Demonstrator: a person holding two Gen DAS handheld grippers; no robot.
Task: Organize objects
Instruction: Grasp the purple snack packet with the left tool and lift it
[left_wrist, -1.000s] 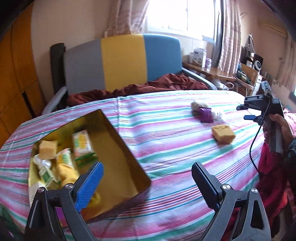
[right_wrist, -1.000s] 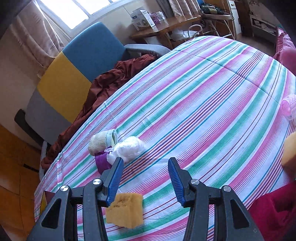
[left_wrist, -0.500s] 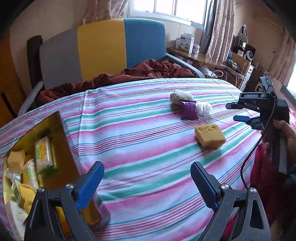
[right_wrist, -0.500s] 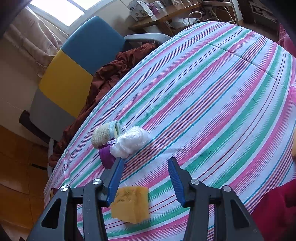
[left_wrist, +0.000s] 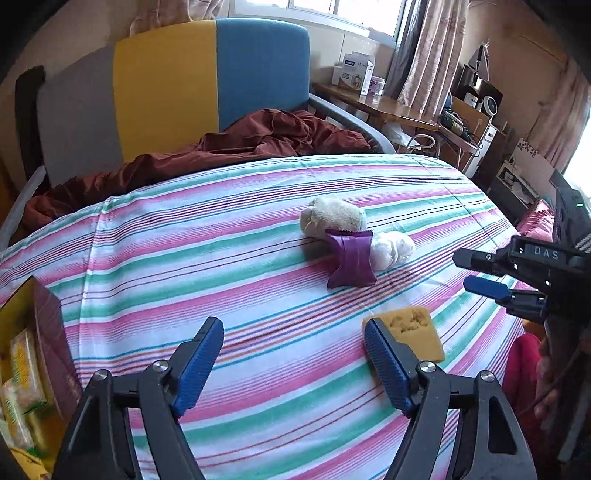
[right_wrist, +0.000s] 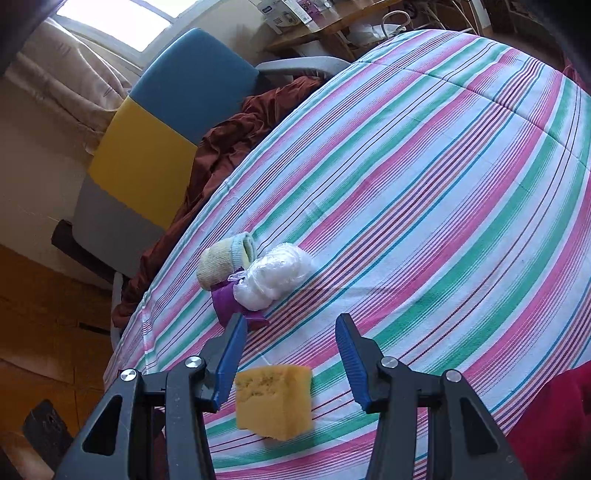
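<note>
A yellow sponge (left_wrist: 417, 334) lies on the striped cloth, just right of my open left gripper (left_wrist: 295, 360). In the right wrist view the sponge (right_wrist: 275, 400) sits below and between the blades of my open right gripper (right_wrist: 291, 354). Beyond it lie a rolled cream sock (left_wrist: 332, 216), a purple wrapper (left_wrist: 352, 264) and a white plastic bundle (left_wrist: 391, 249), touching one another; they also show in the right wrist view: sock (right_wrist: 223, 260), wrapper (right_wrist: 227, 306), bundle (right_wrist: 273, 277). My right gripper (left_wrist: 487, 273) shows at the right edge of the left view.
A gold box (left_wrist: 44, 332) with packets (left_wrist: 22, 373) inside stands at the left edge. A grey, yellow and blue chair (left_wrist: 166, 85) with brown cloth (left_wrist: 240, 147) stands behind the table. A wooden desk (left_wrist: 388, 107) is at the back right.
My left gripper has swung right, away from the gold box, toward the sponge and the sock cluster. My right gripper has moved closer over the sponge. Both stay open.
</note>
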